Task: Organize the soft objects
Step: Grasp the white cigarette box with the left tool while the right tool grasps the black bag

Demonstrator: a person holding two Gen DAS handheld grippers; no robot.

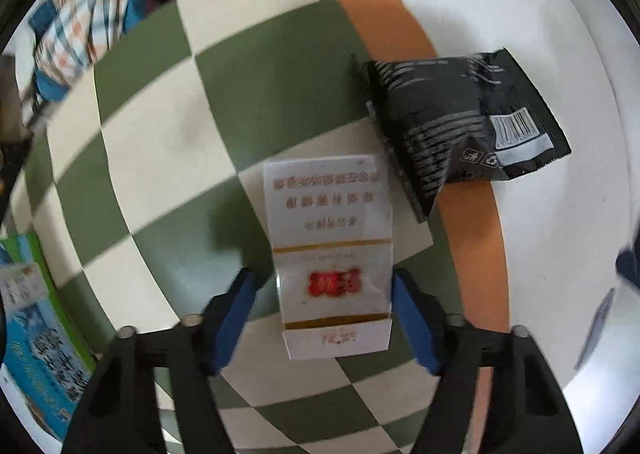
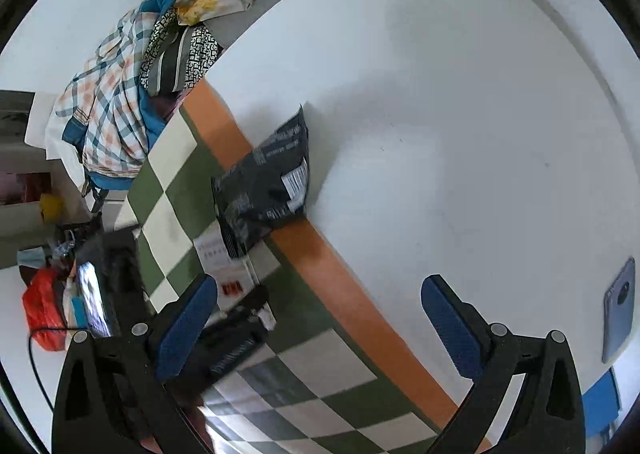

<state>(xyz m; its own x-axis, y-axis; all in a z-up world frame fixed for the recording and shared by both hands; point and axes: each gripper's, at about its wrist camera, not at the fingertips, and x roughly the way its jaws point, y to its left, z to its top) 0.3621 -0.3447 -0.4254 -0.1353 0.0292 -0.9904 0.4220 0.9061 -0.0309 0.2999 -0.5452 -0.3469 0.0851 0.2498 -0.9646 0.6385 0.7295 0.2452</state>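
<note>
Left gripper [image 1: 325, 294] straddling white pack [image 1: 330, 254], unclamped

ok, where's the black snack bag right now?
The black snack bag lies on the table straddling the orange stripe, just beyond and right of the white box between the open left gripper fingers. In the right wrist view it's centre-left.

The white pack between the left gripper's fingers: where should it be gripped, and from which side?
Grip the white pack across its two long side edges at the near end, coming along its length as the left gripper does now. It lies flat on the checkered mat, narrower than the open jaws. The black pouch crowds its far right corner.
</note>
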